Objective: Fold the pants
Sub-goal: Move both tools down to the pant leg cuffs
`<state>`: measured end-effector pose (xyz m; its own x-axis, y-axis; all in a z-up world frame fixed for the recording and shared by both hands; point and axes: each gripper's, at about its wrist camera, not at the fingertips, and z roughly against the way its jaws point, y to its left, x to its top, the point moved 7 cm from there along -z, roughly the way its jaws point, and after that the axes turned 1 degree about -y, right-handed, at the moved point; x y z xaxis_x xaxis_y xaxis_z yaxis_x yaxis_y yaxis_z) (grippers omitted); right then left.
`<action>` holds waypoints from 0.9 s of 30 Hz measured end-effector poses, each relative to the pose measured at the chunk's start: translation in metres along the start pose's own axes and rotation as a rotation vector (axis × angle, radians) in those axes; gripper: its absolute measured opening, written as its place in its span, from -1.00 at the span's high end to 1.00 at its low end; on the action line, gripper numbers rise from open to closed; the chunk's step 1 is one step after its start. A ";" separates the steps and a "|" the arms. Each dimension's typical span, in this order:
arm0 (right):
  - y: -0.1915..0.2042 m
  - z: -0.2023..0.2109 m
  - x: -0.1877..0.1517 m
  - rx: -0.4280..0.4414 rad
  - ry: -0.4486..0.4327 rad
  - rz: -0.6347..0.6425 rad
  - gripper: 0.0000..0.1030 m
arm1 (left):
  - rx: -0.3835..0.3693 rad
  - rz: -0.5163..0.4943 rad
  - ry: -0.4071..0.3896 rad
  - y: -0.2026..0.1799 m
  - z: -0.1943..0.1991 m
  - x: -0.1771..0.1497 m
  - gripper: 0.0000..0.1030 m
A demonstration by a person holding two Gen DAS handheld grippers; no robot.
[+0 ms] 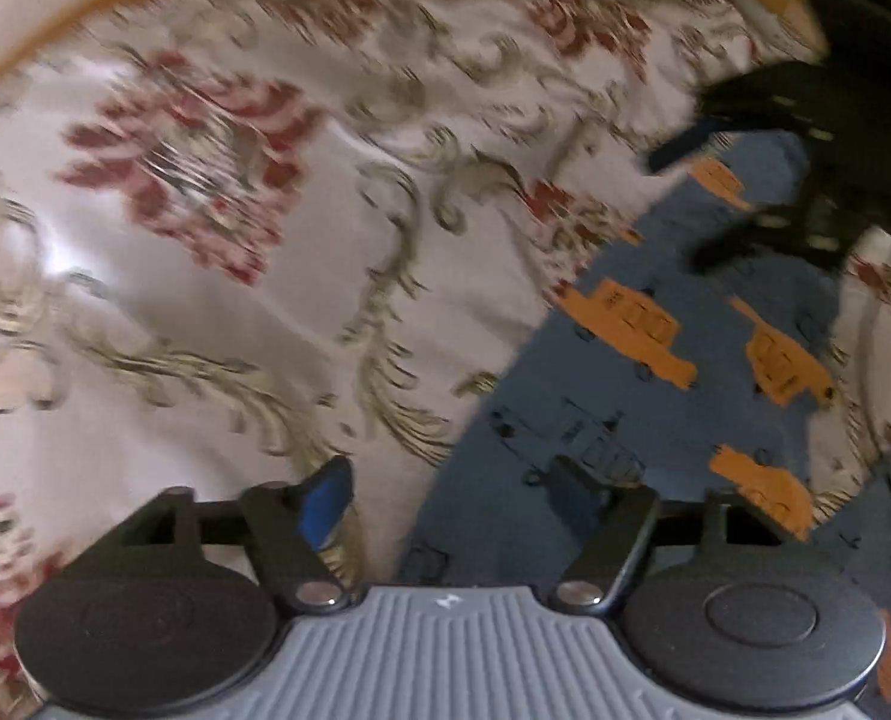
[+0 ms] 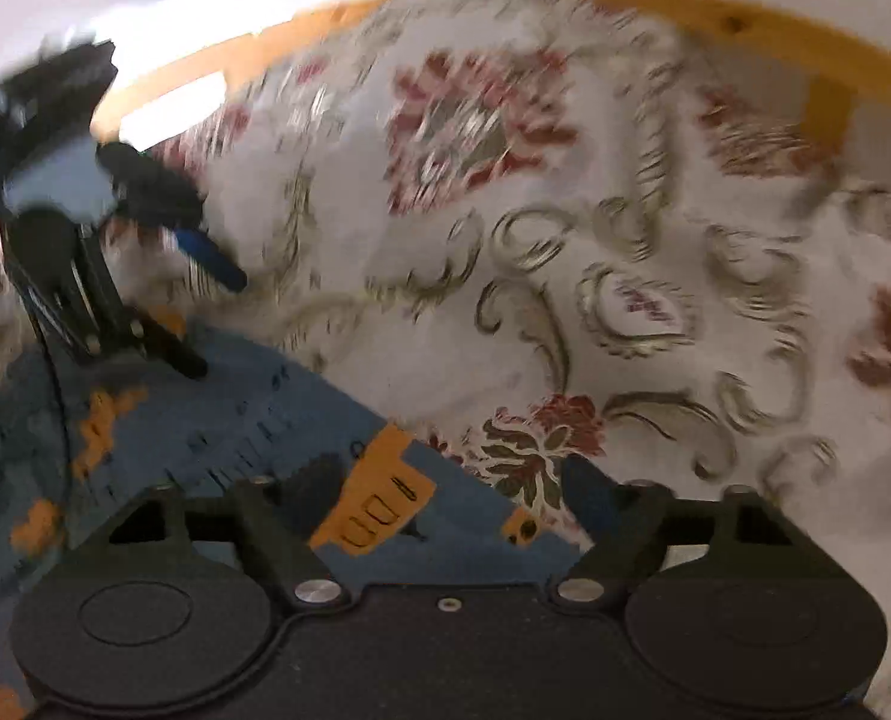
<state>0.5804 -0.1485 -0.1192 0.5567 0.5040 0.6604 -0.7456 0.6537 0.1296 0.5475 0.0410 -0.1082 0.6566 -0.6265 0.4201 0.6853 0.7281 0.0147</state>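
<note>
Both views are smeared with motion blur, so the risk here, as I judge it, is speed: either tool could come down on the wrong spot and pinch the flowered cover (image 1: 217, 276) along with the pants, dragging both into the fold.

Nearest, the left tool (image 1: 451, 495) stands wide apart, holding nothing, one finger over the cover and the other over the blue pants (image 1: 643, 396) with orange trucks, straddling their edge. The right tool (image 2: 445, 498) is also spread wide and empty, its left finger over the pants (image 2: 253, 420) and its right finger beyond their edge, over the cover (image 2: 655, 300).

Farther off, each tool shows in the other's view, angled down toward the cloth: the right tool (image 1: 703, 204) at the pants' far end, the left tool (image 2: 217, 318) likewise. A wooden frame (image 2: 745, 30) borders the bed's far edge.
</note>
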 end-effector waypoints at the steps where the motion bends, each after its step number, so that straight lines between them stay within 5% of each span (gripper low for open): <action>1: 0.001 -0.008 0.001 0.016 0.032 0.042 -0.40 | -0.021 -0.011 0.025 0.000 -0.004 -0.001 -0.28; 8: -0.014 -0.040 -0.003 0.048 0.177 0.105 -0.15 | -0.072 0.010 0.148 0.017 -0.025 -0.018 -0.14; 10: -0.016 -0.041 -0.005 0.045 0.182 0.101 0.13 | -0.072 0.019 0.139 0.016 -0.026 -0.018 -0.14; 12: -0.017 -0.039 -0.006 0.047 0.179 0.092 0.48 | -0.054 0.003 0.134 0.014 -0.025 -0.020 0.10; 13: -0.013 -0.038 -0.008 0.049 0.179 0.098 0.63 | -0.053 0.007 0.137 0.014 -0.025 -0.020 0.38; 16: 0.000 -0.036 -0.014 0.034 0.189 0.161 0.85 | -0.064 0.044 0.136 0.010 -0.023 -0.020 0.71; 19: 0.003 -0.031 -0.015 -0.012 0.158 0.172 0.96 | -0.026 0.053 0.116 0.005 -0.018 -0.020 0.92; 24: 0.016 -0.020 -0.012 -0.140 0.075 0.215 0.98 | 0.122 0.127 0.087 0.001 -0.005 -0.015 0.93; 27: 0.016 -0.018 -0.001 -0.253 0.042 0.253 0.98 | 0.176 0.090 0.018 -0.005 0.008 -0.006 0.93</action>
<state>0.5747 -0.1283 -0.1310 0.3847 0.6867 0.6168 -0.7504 0.6217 -0.2243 0.5379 0.0433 -0.1034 0.7191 -0.5608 0.4103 0.5592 0.8176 0.1374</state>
